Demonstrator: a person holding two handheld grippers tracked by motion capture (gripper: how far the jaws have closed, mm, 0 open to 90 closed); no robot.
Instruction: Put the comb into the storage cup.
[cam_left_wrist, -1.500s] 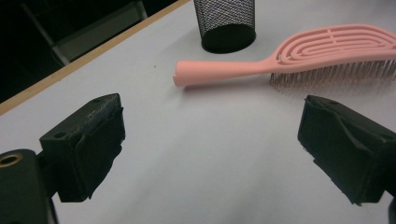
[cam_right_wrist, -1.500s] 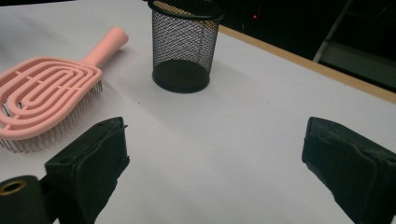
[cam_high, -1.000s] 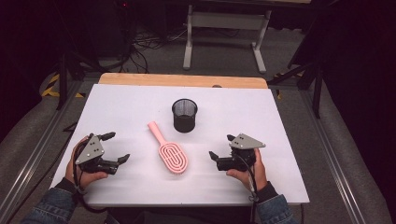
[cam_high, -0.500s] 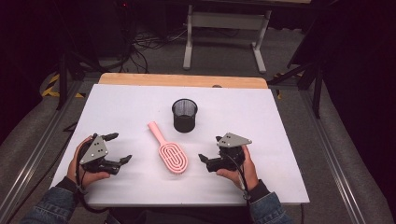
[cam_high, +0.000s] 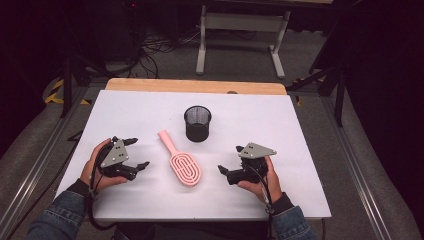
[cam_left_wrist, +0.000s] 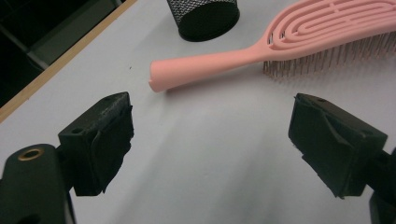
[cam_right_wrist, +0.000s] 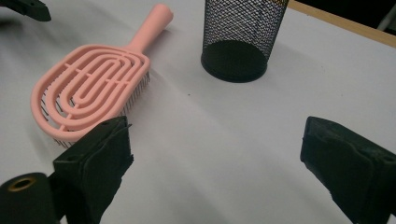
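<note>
Lying bristles-down mid-table, pink brush (cam_high: 180, 162) sat just in front of mesh cup (cam_high: 197, 123), btwn both grippers. Left gripper (cam_high: 138, 152) jaws spread, just been closing slightly, nothing btwn; right gripper (cam_high: 229, 161) jaws spread, empty.

Sleeves: blue denim on both forearms, cuffs at the near edge, left and right.
Left tongs (cam_high: 136, 152): black body; grey three-cornered plate on top with small dark screw holes.
Right tongs (cam_high: 229, 160): black body; the same grey plate, its corner pointing right.
Cables: black, one trailing from each body toward the near edge.
Pads (cam_left_wrist: 100, 140): black, blocky, worn and rough at the edges.
Fittings: brass-coloured ringed hole near the base of each left-hand jaw, in both gripper views.
</note>
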